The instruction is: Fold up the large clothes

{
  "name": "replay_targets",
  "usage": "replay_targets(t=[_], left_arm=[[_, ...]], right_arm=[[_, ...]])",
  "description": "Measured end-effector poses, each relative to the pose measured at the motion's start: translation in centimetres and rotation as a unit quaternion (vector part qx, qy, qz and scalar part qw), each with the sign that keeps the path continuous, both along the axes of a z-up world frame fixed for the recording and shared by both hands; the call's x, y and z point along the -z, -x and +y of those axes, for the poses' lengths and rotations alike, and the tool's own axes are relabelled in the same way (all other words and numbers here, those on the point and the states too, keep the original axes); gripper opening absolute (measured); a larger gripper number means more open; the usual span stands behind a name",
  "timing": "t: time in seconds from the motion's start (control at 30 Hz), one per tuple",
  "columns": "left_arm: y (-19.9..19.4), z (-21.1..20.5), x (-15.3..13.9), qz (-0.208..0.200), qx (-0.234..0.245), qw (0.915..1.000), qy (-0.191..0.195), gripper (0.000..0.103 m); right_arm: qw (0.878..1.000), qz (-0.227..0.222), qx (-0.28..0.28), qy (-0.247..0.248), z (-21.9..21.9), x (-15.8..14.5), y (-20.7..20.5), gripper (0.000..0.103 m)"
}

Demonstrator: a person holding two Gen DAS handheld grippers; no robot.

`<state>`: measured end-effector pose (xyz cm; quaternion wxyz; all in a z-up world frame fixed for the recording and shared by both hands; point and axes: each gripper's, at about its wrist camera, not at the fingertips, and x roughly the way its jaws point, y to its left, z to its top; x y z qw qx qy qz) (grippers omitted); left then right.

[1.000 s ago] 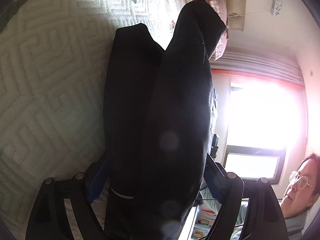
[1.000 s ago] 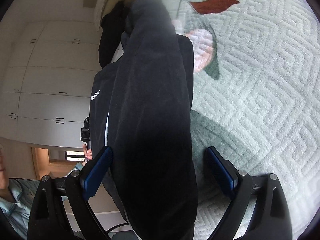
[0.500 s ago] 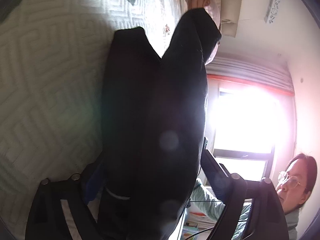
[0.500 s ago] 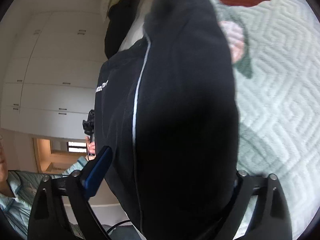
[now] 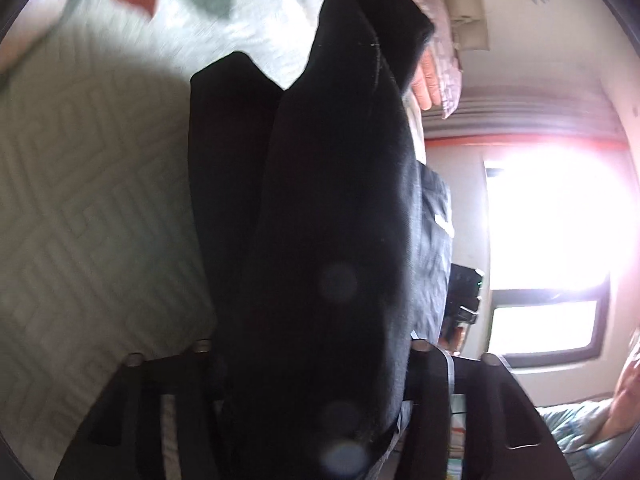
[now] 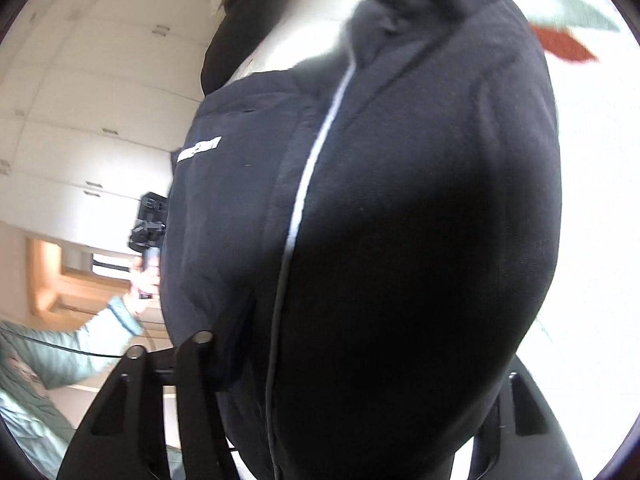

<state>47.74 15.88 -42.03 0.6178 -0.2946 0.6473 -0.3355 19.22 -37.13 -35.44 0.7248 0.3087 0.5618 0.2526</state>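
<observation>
Closing fingers point(image 5: 428, 392) apparently clamp trousers point(image 5: 320, 220).

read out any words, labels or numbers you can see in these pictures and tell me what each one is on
White print on the black garment, right wrist view: too blurred to read.
White patch on the garment's edge, left wrist view: no letters can be made out.
Nothing else carries text.

The black garment point(image 5: 320, 240) hides both fingertips of the left claw point(image 5: 312, 364), and likewise those of the right claw point(image 6: 360, 360). Its lower end leaves the frame. The bedspread point(image 5: 100, 200) is motion-blurred at the far end.
</observation>
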Motion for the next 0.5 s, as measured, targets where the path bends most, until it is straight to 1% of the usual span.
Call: replay_targets(t=[0.07,0.13,0.23,0.37,0.43,0.5], left_arm=[[0.6,-0.7,-1.9,-0.026,0.005,0.9995,-0.015,0.044],[1.4,-1.5,-4.2,-0.052,0.006,0.9985,-0.019,0.043],[2.6,-3.1,-8.1,-0.085,0.011,0.9963,-0.006,0.042],[3.9,-5.5,-11.8,-0.114,0.039,0.9927,0.000,0.042],[4.7,-6.8,-13.6,-0.126,0.051,0.9907,0.005,0.042],[5.5,-7.1,-15.2,-0.133,0.058,0.9893,0.019,0.042]], right_arm=[[0.999,-0.012,-0.004,0.031,1.6,-1.3,-0.3,0.052],[0.998,-0.025,-0.006,0.050,2.3,-2.9,0.0,0.046],[0.997,-0.041,-0.006,0.061,3.3,-5.4,0.8,0.044],[0.995,-0.056,-0.003,0.082,3.0,-8.6,3.3,0.044],[0.994,-0.063,0.005,0.089,4.0,-8.8,3.1,0.044],[0.993,-0.071,0.017,0.093,3.3,-9.6,3.9,0.044]])
